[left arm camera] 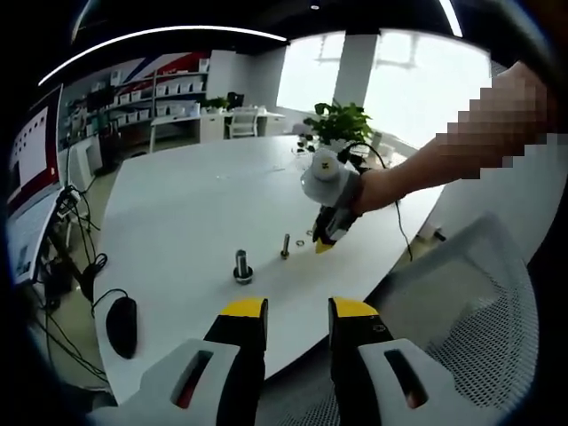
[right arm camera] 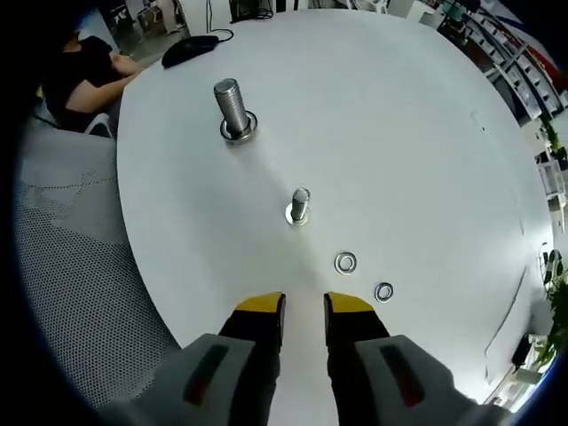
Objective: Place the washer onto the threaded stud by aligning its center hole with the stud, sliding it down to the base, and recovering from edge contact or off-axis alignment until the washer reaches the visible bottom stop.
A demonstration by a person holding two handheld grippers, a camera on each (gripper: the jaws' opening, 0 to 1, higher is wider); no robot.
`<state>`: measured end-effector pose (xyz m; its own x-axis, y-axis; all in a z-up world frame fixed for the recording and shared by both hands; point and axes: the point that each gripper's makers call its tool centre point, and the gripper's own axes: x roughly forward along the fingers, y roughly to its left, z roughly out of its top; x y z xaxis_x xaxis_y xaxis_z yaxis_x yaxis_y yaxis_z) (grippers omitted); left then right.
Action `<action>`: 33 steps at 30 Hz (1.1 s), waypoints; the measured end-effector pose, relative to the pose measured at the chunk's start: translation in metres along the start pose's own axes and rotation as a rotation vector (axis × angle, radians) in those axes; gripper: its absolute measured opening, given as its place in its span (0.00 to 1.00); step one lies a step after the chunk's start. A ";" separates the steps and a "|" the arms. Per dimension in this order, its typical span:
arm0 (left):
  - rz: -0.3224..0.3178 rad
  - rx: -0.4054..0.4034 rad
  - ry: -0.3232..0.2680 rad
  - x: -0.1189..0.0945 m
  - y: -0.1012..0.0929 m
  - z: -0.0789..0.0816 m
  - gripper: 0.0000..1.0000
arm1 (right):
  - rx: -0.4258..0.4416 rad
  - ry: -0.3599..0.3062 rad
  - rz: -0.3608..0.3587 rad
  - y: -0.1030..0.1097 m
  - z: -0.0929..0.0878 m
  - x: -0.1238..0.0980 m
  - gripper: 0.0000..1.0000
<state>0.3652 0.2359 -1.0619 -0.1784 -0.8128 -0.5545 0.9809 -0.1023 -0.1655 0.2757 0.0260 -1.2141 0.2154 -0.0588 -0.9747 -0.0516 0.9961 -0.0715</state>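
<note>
Right tongs (right arm camera: 303,306) stood slightly parted, empty, low over tabletop (right arm camera: 399,133). Two washers lay flat just ahead: nearer washer (right arm camera: 346,263) at 1 o'clock, second washer (right arm camera: 383,292) at 3 o'clock. Small threaded stud (right arm camera: 298,205) upright at 12 o'clock; larger stud (right arm camera: 233,108) beyond, washer at base. Left tongs (left arm camera: 297,311) parted, empty. In left gripper view, washers too small to resolve beside right tongs (left arm camera: 325,241).
</note>
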 end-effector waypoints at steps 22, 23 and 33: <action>0.097 0.011 0.085 0.003 0.020 -0.020 0.26 | 0.074 -0.176 0.059 -0.019 0.008 -0.007 0.21; 0.098 0.009 0.084 0.003 0.021 -0.020 0.26 | 0.072 -0.182 0.061 -0.020 0.009 -0.005 0.21; 0.125 0.015 0.110 0.006 0.021 -0.023 0.25 | 0.050 -0.180 0.091 -0.025 0.011 0.017 0.20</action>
<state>0.3830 0.2421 -1.0874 -0.0614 -0.7522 -0.6561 0.9969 -0.0132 -0.0781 0.2919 0.0010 -1.2266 0.3832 0.0402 -0.9228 -0.0318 0.9990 0.0303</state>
